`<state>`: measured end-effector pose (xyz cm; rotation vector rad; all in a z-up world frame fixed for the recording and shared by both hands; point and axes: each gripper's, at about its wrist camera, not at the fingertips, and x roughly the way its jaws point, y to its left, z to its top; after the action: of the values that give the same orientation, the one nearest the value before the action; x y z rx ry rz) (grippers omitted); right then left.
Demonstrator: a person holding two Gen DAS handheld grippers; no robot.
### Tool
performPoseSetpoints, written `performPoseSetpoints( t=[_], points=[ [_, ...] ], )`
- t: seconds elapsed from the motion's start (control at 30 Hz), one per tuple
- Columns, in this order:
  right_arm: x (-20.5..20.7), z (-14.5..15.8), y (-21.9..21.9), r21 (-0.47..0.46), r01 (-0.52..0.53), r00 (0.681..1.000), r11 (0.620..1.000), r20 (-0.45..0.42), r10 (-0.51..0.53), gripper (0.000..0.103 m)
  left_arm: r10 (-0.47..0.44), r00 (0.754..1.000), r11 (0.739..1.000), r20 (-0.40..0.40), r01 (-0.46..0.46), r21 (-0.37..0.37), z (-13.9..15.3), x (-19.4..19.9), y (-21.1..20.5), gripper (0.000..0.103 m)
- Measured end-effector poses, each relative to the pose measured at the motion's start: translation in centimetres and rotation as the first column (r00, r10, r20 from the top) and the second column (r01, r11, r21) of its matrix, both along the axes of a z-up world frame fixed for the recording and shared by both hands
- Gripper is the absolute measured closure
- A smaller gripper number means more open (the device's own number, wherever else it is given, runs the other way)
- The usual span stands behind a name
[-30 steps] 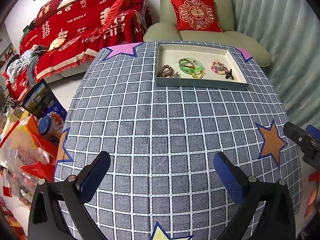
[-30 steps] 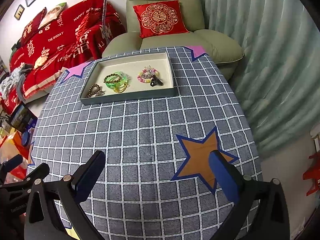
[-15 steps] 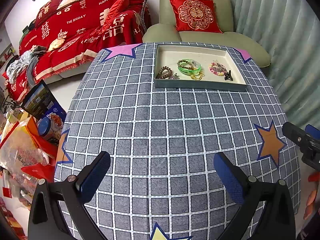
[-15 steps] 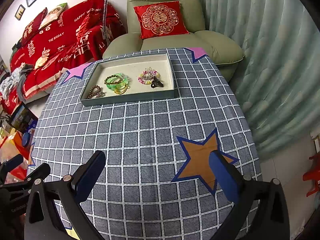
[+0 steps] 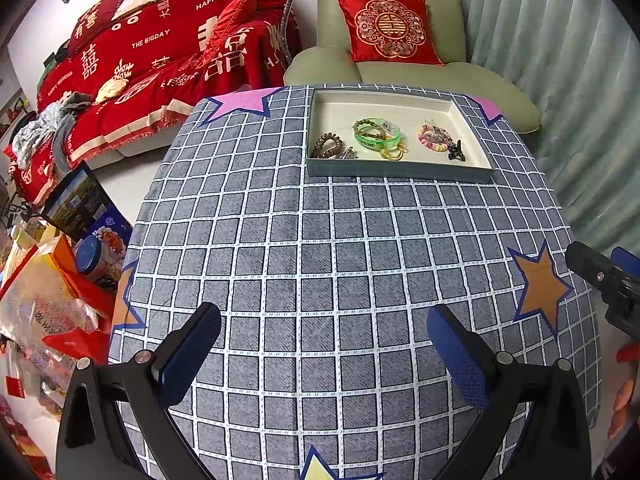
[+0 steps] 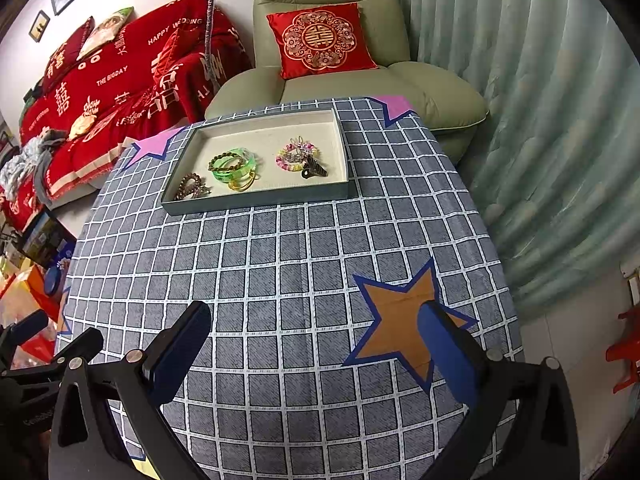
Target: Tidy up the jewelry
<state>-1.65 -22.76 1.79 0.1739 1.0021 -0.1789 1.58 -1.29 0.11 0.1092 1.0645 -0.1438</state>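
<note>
A shallow grey tray (image 5: 400, 171) (image 6: 256, 202) with a cream floor rests at the far side of the checked tablecloth. Inside it lie a brown bead bracelet (image 5: 326, 145) (image 6: 189, 187), a green bangle (image 5: 377, 135) (image 6: 234, 167), gold rings (image 5: 393, 154) (image 6: 242, 185), a pastel bead bracelet (image 5: 433, 139) (image 6: 294, 157) and a black hair clip (image 5: 456, 152) (image 6: 314, 170). My left gripper (image 5: 324, 338) hangs open over the table's near edge, nothing between its fingers. My right gripper (image 6: 314, 334) is open too, near an orange star patch, and far from the tray.
The blue-grey checked tablecloth (image 5: 320, 248) carries star patches, one orange (image 6: 404, 320). A green armchair (image 6: 340, 60) with a red cushion stands behind the table, a red-covered sofa (image 5: 160, 60) at left, curtains (image 6: 540, 120) at right. Boxes and bags (image 5: 60, 272) crowd the floor at left.
Both views have drawn back slightly from the tray. Both grippers stay open and empty, and the jewelry in the tray has not moved.
</note>
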Motion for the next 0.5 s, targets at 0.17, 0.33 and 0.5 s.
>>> performPoseSetpoints(
  t=[0.17, 0.33, 0.5],
  points=[
    [-0.01, 0.0, 0.06, 0.001, 0.0, 1.0, 1.0, 0.0, 0.0, 0.0, 0.0, 1.0, 1.0, 0.0, 0.0, 0.0, 0.0, 0.02, 0.08, 0.0],
    [0.0, 0.0, 0.13, 0.001, 0.0, 1.0, 1.0, 0.0, 0.0, 0.0, -0.002, 1.0, 1.0, 0.0, 0.002, 0.0, 0.01, 0.01, 0.16, 0.0],
    [0.03, 0.04, 0.11, 0.002, 0.002, 1.0, 1.0, 0.0, -0.002, 0.0, -0.001, 1.0, 1.0, 0.0, 0.001, 0.001, 0.0, 0.03, 0.13, 0.0]
  ],
)
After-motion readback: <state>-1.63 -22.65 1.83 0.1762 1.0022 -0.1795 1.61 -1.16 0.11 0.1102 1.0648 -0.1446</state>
